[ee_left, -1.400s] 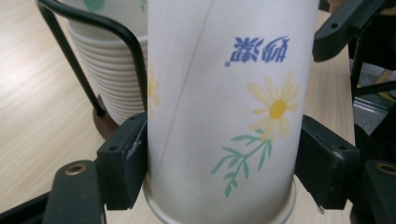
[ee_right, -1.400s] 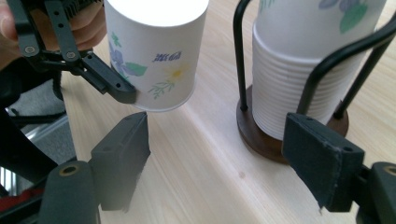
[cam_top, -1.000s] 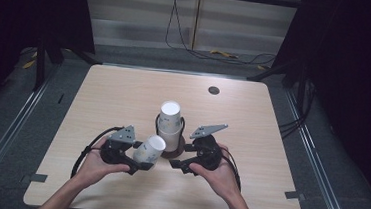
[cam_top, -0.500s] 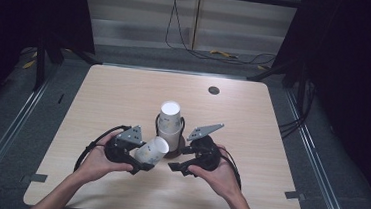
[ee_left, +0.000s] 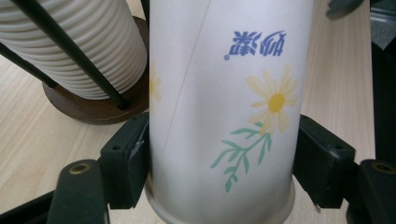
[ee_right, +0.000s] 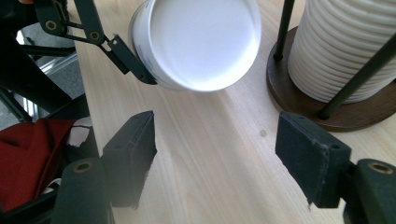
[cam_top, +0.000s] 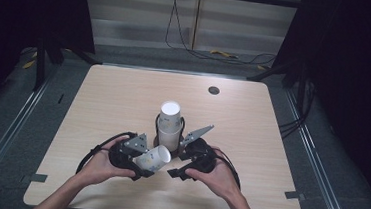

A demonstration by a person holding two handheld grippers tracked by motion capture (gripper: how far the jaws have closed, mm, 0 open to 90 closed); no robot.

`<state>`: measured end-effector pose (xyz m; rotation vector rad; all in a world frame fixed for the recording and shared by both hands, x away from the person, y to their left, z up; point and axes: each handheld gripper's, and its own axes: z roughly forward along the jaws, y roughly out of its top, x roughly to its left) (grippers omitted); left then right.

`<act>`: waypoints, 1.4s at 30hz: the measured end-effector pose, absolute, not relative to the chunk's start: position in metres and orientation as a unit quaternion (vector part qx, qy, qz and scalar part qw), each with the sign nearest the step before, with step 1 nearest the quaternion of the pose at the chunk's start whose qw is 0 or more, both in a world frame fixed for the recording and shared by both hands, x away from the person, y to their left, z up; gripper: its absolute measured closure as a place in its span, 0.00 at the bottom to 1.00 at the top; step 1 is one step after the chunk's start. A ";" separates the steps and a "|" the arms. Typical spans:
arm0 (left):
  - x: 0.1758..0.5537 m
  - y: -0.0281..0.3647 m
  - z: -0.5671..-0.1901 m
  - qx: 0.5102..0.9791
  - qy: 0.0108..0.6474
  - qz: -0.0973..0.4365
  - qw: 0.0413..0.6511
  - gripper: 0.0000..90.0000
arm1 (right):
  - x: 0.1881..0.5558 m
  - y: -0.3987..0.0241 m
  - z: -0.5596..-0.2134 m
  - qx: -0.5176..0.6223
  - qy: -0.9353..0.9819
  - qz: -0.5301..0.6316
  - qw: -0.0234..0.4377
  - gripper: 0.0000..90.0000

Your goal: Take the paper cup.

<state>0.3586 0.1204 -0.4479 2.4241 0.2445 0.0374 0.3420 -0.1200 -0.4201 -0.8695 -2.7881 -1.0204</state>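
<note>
A white paper cup (ee_left: 224,107) printed with a yellow daisy lies tilted in my left gripper (ee_left: 222,163), whose jaws have just been closing and press on both of its sides. From above, that cup (cam_top: 152,158) points its base toward my right gripper (cam_top: 176,164). In the right gripper view the cup's white bottom (ee_right: 201,39) hangs ahead of my right gripper (ee_right: 215,154). That gripper's jaws have just been closing too, with only bare table between them. A stack of ribbed white cups (cam_top: 170,126) stands upside down in a black-rod holder just behind both grippers.
The holder's round wooden base (ee_right: 299,98) rests on the light wooden table (cam_top: 251,140). A dark round grommet (cam_top: 213,90) sits at the table's far right. Red cloth (ee_right: 32,154) shows below the near table edge. Cables lie on the floor beyond the table.
The right gripper's jaws have drawn closer together. Both hands stay almost where they were, and the daisy cup remains in the left gripper.
</note>
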 end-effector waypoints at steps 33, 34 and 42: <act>0.347 0.095 -0.445 0.959 0.041 0.053 0.275 0.32 | 0.353 -0.108 -0.427 -0.261 -0.930 -0.245 0.078 0.25; 0.347 0.095 -0.445 0.960 0.040 0.051 0.272 0.32 | 0.354 -0.108 -0.426 -0.262 -0.930 -0.245 0.076 0.26; 0.343 0.088 -0.449 0.964 0.032 0.049 0.259 0.32 | 0.356 -0.106 -0.421 -0.254 -0.931 -0.246 0.092 0.27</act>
